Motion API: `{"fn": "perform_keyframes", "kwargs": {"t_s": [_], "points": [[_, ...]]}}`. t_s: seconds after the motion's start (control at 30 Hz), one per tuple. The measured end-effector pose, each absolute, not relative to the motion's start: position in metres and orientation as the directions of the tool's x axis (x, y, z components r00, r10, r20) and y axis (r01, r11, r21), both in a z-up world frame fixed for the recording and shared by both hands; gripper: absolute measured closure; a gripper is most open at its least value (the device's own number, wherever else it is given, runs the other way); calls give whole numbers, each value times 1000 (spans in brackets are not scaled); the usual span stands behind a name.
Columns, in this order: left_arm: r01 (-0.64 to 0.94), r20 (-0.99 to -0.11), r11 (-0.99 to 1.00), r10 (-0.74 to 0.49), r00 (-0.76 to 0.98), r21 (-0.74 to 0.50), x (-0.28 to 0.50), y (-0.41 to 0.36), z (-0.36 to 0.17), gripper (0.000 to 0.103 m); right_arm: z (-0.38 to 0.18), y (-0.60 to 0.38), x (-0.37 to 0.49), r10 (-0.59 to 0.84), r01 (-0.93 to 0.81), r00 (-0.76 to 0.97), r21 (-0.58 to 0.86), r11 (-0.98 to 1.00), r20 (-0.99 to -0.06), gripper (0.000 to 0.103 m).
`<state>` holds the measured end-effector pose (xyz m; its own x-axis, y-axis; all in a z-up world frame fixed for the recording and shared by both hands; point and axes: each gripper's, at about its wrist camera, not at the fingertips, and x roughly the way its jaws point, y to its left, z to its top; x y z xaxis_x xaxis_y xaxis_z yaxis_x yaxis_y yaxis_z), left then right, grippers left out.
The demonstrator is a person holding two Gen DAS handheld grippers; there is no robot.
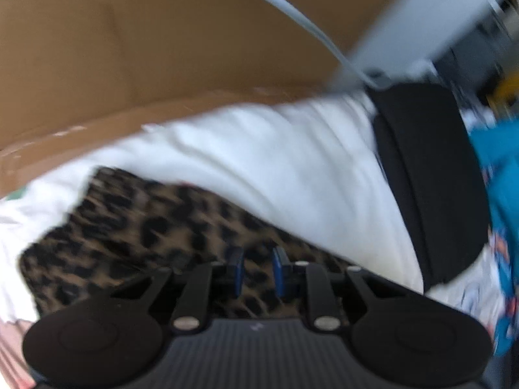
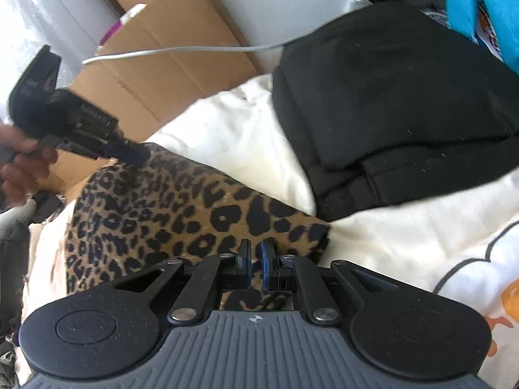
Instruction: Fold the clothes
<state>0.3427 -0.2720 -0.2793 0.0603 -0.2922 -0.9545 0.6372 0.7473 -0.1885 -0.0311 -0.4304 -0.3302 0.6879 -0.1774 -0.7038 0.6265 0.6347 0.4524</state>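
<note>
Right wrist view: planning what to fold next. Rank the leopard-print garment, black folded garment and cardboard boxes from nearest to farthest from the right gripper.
1. Leopard-print garment, at the right gripper.
2. Black folded garment, ahead right.
3. Cardboard boxes, far left.

Both hand-held grippers [image 2: 255, 259] black, ribbed grey base, blue pads [image 1: 279, 270], silver screws.

Background was mostly brown cardboard [image 2: 181, 48], flattened sheets leaning against a plain white wall [image 2: 279, 6]. A pale grey cable [image 2: 181, 51] ran across in front of it. Something wrapped in clear plastic [image 2: 42, 9] stood far left, catching bright daylight. Everything sat on white bedding [image 2: 233, 136].
</note>
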Motion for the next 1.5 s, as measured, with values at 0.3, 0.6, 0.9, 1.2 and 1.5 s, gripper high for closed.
{"fn": "perform_keyframes", "kwargs": {"t_s": [0.3, 0.6, 0.9, 1.2, 1.5], "points": [[702, -956, 680, -294, -4, -212, 314, -300, -310, 84, -338, -442, -34, -212, 670, 654, 426, 607, -726, 98], [714, -944, 669, -329, 32, -209, 308, -319, -321, 84, -336, -448, -29, -260, 702, 622, 380, 602, -738, 99], [710, -926, 670, -371, 66, -218, 315, -313, -298, 88, -326, -446, -37, -241, 676, 667, 437, 593, -705, 98], [704, -912, 697, -366, 183, -138, 337, -261, -248, 88, -312, -428, -13, -217, 617, 704, 432, 658, -676, 92], [676, -929, 728, -321, 186, -116, 338, -221, -280, 91, -304, -412, 24, -157, 535, 717, 392, 748, -679, 70]]}}
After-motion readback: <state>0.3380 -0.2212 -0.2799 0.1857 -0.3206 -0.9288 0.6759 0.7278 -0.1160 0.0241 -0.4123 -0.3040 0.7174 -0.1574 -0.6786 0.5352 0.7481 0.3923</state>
